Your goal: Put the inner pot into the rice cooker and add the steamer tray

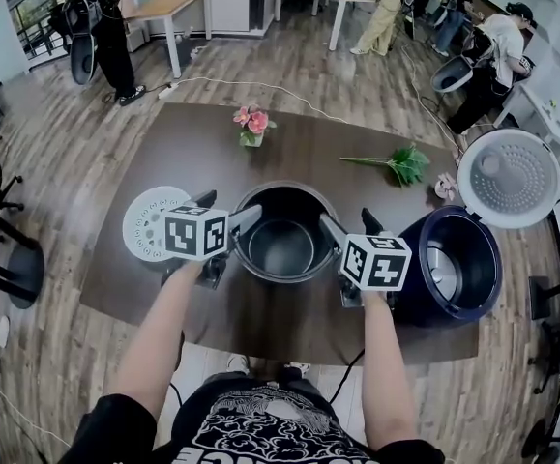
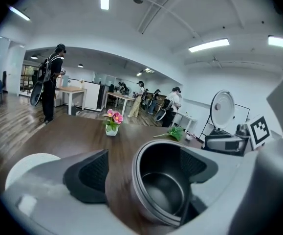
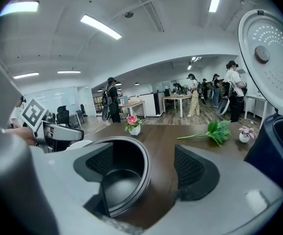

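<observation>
Table (image 1: 342, 133) bears inner pot (image 1: 281, 247) mouth-up, left tool (image 2: 141, 172) and right tool (image 3: 145, 166) wide astride its rim

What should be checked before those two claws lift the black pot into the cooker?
1. Left gripper straddles the inner pot rim: ok, one jaw inside, one outside.
2. Right gripper straddles the rim: ok.
3. Jaws clamped on the rim: not ok, both stand open.
4. Rice cooker lid raised: ok.
5. Cooker cavity empty: cannot tell.
6. Steamer tray out of the path: ok, lying left of the pot.
</observation>
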